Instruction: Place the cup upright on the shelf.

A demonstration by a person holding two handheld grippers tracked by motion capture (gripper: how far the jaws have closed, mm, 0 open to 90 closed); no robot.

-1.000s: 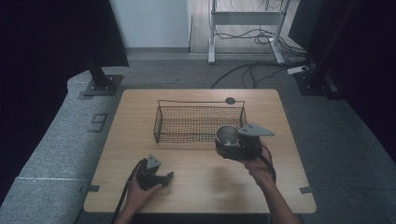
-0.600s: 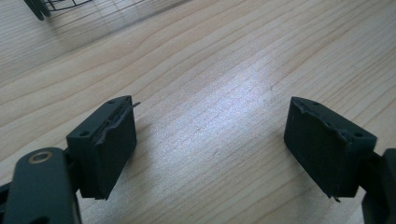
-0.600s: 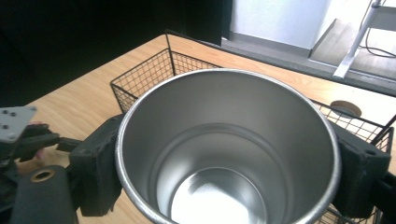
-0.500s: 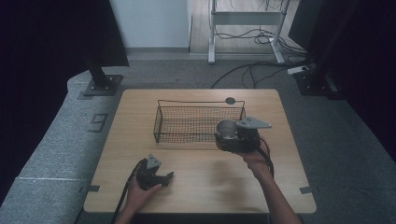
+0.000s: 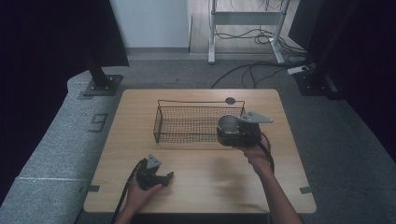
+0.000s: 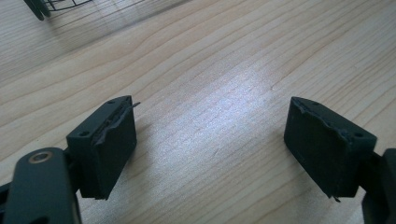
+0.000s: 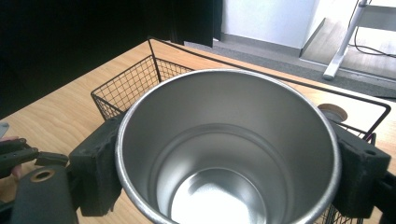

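An empty steel cup with a shiny inside sits between the two black pads of my right gripper, which is shut on its sides. From above, the cup hangs over the right end of a black wire basket on the wooden table. The right gripper is held at the basket's right front corner. My left gripper rests low on the table near the front left, open, with bare wood between its pads.
A small dark round disc lies on the table behind the basket, shown tan-topped past the cup's rim. Dark stands and cables stand on the floor beyond the table. Bare wood spreads in front of the basket.
My right gripper has carried the cup away from me and slightly up, from the table in front of the basket to above its right end. The left gripper has stayed put.
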